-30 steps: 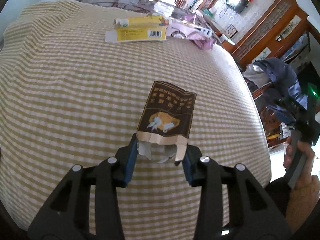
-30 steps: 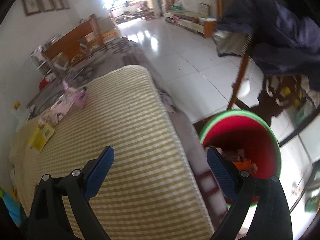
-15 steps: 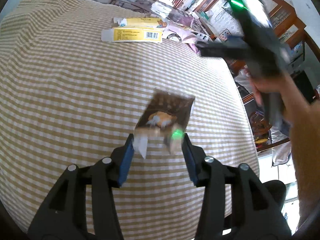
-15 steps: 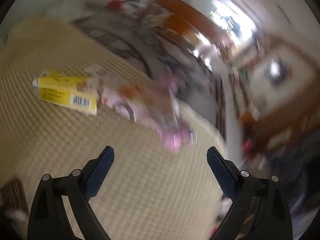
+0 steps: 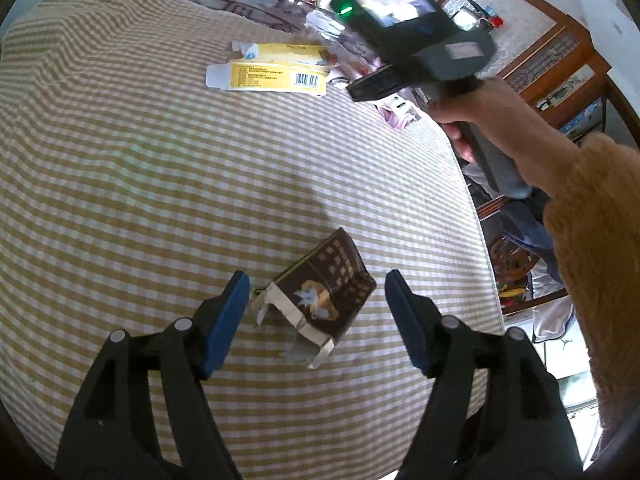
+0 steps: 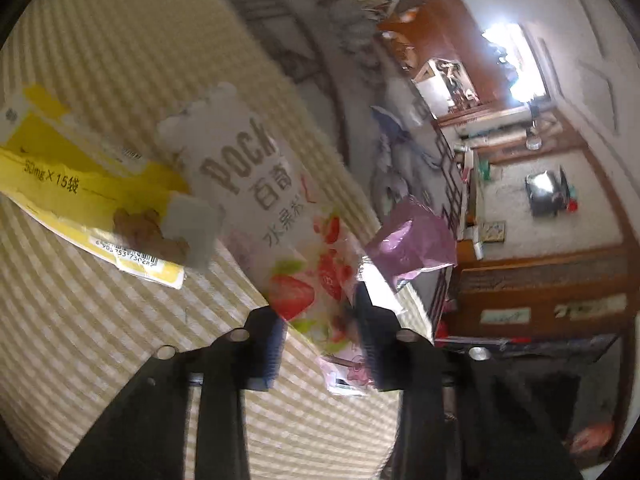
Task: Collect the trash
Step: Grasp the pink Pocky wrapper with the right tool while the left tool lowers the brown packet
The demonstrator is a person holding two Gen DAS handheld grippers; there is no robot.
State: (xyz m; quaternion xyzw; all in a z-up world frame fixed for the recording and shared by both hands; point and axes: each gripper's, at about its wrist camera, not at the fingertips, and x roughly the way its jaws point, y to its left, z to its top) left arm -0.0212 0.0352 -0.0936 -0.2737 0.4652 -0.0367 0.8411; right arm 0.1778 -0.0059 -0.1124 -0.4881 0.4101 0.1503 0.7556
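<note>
A brown torn-open snack box [image 5: 326, 294] lies tilted on the checked bed cover [image 5: 160, 160]. It sits between the blue pads of my left gripper [image 5: 317, 276], whose jaws are opening, and neither pad touches it. At the bed's far side, my right gripper [image 6: 320, 308] is closing on the lower end of a white Pocky box with strawberries [image 6: 280, 216], and both pads are against its sides. In the left wrist view a hand in a tan fleece sleeve [image 5: 592, 248] holds that right tool's body [image 5: 416, 40] over the trash pile.
A flattened yellow carton with a barcode [image 5: 276, 72] [image 6: 80, 196] lies beside the Pocky box. A pink foil wrapper [image 6: 412, 244] sits near the bed's edge. Wooden furniture [image 6: 540, 280] and clothes over a chair [image 5: 528, 224] stand beyond the bed.
My left jaws spread and the brown box slipped out onto the bed. My right gripper swung from the red bin to the far trash pile, rolled, and closed on the Pocky box.
</note>
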